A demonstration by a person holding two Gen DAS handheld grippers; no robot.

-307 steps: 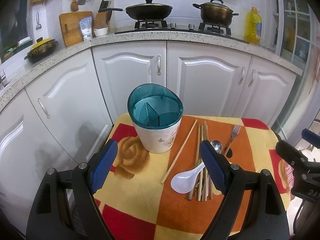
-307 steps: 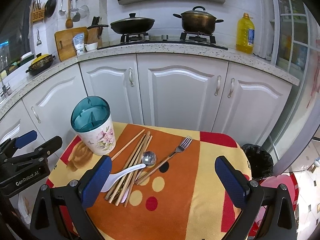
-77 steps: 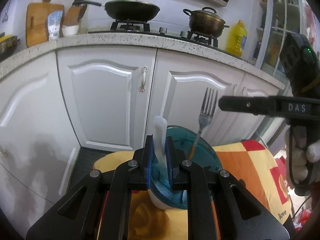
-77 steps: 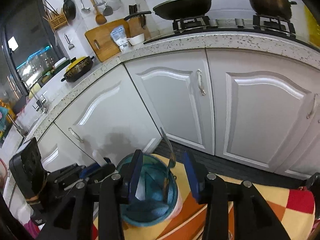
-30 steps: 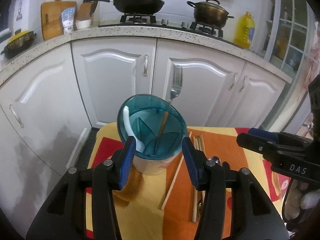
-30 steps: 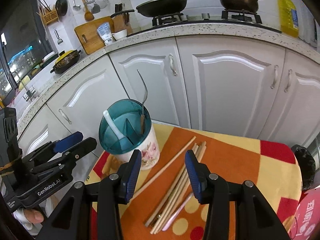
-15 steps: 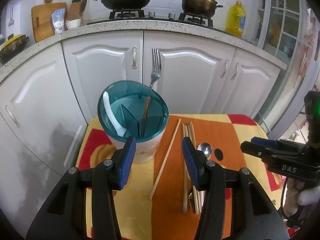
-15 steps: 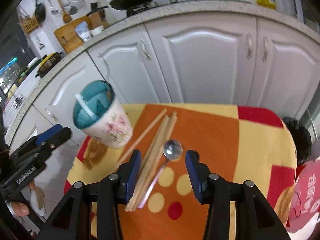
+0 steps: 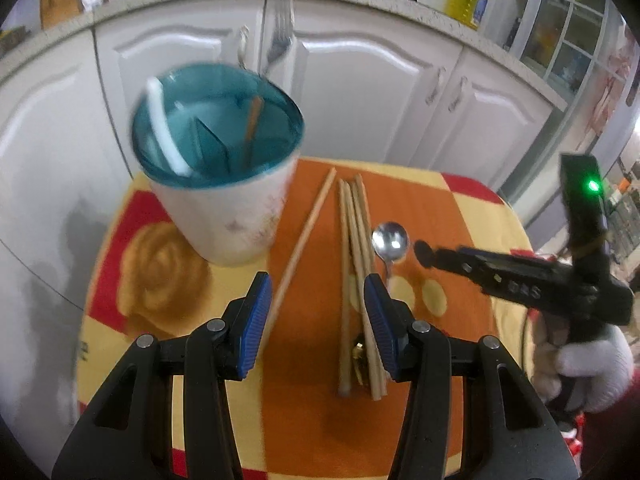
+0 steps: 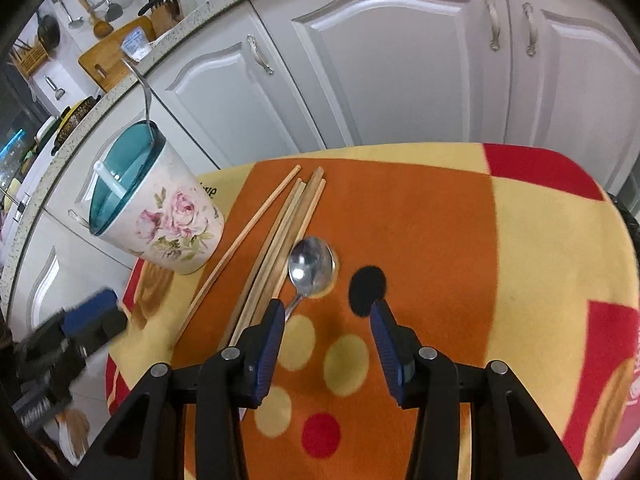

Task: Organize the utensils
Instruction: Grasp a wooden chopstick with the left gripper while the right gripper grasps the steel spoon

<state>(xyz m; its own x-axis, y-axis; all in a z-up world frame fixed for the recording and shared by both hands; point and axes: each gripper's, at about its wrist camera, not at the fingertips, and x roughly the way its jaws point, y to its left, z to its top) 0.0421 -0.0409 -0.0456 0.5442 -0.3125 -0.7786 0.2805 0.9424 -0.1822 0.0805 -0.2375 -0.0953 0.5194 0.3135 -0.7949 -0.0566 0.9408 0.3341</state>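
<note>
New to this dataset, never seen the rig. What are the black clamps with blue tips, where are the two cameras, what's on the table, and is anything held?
No robot arm: a person holds a two-finger gripper in each hand, with a fisheye camera on each looking along its fingers. The left view shows the left gripper; the right view shows the right gripper. Both are open and empty. On the patterned cloth stands a floral utensil holder, already holding a white spoon and a fork. Wooden chopsticks and a metal spoon lie loose beside it.
</note>
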